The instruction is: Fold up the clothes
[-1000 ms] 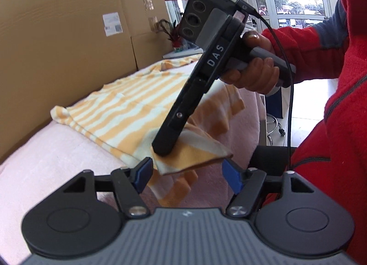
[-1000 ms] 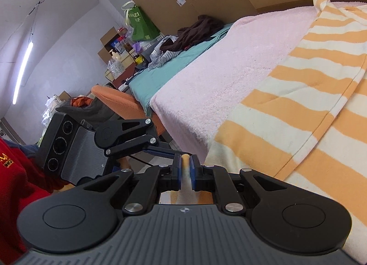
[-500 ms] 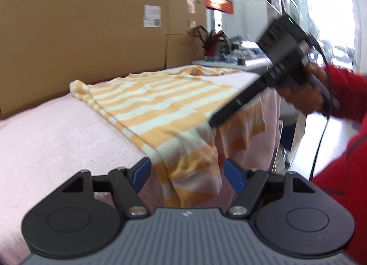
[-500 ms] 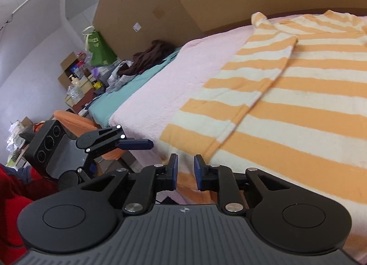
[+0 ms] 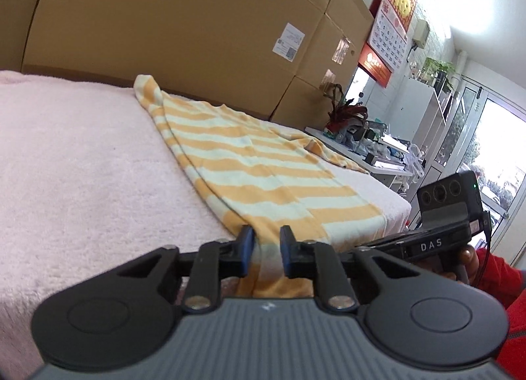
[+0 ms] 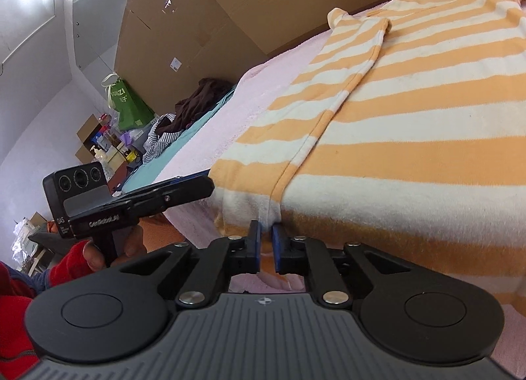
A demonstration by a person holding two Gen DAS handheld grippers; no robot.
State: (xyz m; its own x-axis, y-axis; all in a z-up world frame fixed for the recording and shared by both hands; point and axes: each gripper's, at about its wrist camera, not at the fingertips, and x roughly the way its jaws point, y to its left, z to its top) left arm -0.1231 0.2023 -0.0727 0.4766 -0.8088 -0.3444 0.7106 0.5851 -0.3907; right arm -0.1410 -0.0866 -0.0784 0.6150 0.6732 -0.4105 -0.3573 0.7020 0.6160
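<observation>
An orange-and-cream striped garment [image 5: 263, 169] lies flat on the pink towel-covered table [image 5: 82, 163], with a sleeve folded in along its left side [image 6: 355, 61]. Its hem [image 6: 378, 232] hangs over the near edge. My left gripper [image 5: 266, 243] is at the hem's left corner, its blue pads narrowed onto the cloth that runs between them. My right gripper [image 6: 266, 241] is at the hem where the folded sleeve's edge ends, its pads nearly together with the cloth at their tips. Each gripper also shows from the side in the other's view: the right gripper [image 5: 437, 238] and the left gripper [image 6: 138, 202].
Large cardboard boxes [image 5: 184, 28] stand behind the table. A cluttered white desk [image 5: 368, 149] with a plant is at the far right. Dark clothes [image 6: 197, 100] lie on a teal surface to the left. A person's red sleeve [image 6: 19, 288] is close by.
The right gripper laid down the lifted part of the garment, opened a little, then came to the hem. The left gripper moved to the table edge and narrowed from wide open onto the hem.
</observation>
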